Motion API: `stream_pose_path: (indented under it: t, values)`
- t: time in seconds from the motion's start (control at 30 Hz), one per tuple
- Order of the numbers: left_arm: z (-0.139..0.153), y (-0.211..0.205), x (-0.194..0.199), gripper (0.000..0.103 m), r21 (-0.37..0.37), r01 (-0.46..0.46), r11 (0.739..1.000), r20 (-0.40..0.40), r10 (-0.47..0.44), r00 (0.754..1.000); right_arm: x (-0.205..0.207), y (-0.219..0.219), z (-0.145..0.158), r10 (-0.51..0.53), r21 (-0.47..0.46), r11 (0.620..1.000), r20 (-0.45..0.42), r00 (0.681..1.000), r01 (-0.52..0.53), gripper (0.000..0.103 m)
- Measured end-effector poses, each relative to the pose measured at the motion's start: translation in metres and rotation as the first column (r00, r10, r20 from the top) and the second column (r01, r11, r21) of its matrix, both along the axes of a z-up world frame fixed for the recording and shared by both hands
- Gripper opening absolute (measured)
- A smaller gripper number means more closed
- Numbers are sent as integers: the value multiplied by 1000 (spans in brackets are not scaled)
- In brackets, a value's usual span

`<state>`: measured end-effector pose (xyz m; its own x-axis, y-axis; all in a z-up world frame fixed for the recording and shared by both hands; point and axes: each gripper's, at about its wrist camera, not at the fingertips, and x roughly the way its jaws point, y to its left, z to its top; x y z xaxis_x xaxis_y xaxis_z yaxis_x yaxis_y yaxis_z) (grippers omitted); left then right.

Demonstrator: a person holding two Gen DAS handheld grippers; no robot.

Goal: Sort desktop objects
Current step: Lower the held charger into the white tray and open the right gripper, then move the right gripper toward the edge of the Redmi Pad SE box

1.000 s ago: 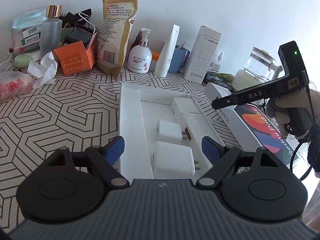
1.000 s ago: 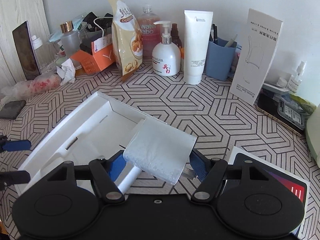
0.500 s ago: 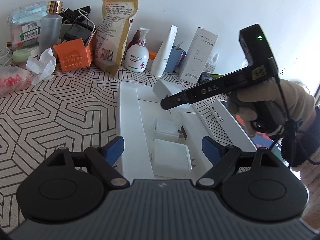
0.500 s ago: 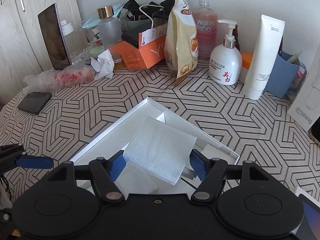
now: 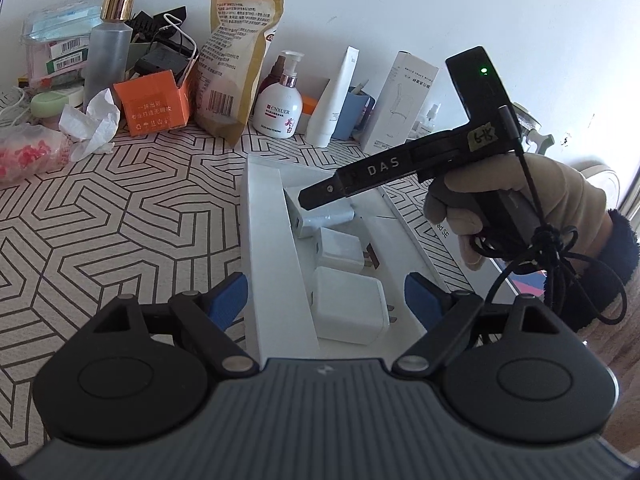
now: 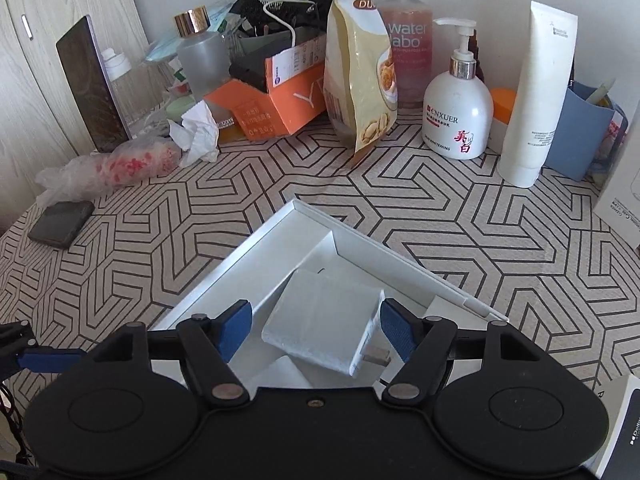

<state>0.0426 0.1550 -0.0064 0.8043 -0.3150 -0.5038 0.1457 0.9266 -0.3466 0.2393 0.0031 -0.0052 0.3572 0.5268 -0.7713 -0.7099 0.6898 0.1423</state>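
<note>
An open white box point(image 5: 264, 240) lies on the patterned table, also in the right wrist view point(image 6: 240, 256). Two white chargers point(image 5: 340, 250) point(image 5: 348, 308) rest in its channel. A third white charger point(image 6: 324, 320) lies tilted at the far end point(image 5: 326, 218), prongs toward the camera. My right gripper point(image 6: 316, 330) straddles it with its jaws opening; there is a gap at each blue pad. A gloved hand holds that gripper point(image 5: 320, 198) over the box. My left gripper point(image 5: 326, 302) hovers open above the near end, holding nothing.
Along the wall stand an orange carton point(image 5: 154, 108), a snack bag point(image 5: 236, 68), a pump bottle point(image 5: 280, 110), a white tube point(image 5: 334, 100), a blue cup point(image 6: 576, 136) and a white carton point(image 5: 400, 100). A dark flat object point(image 6: 60, 224) lies left; a tablet box point(image 5: 444, 232) right.
The right gripper swung in over the box with the charger and lowered it. Its jaws have spread and the charger now lies in the box. The left gripper stayed put.
</note>
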Motion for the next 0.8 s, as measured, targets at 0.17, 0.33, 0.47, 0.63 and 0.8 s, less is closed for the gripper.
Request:
stream_pose_path:
  t: [0.17, 0.33, 0.47, 0.63, 0.8]
  values:
    - [-1, -1, 2, 86, -6, 0, 1000, -2, 0, 1000, -16, -19, -1, -11, 8, 1000, -34, 999, 11, 77]
    - [1, -10, 3, 86, 6, 11, 1000, -9, -11, 1000, -47, -50, 3, -22, 60, 998, -34, 999, 24, 77]
    - [6, -23, 2, 86, 20, 35, 999, -3, -35, 999, -73, -88, 10, -70, 88, 994, 2, 998, 69, 77]
    - [13, -52, 5, 86, 23, 92, 996, 5, -92, 996, -91, -149, 19, -198, 98, 976, 45, 979, 193, 78]
    - [16, -98, 14, 86, 24, 211, 977, -13, -211, 977, -100, -223, 15, -371, 101, 926, 59, 927, 365, 80]
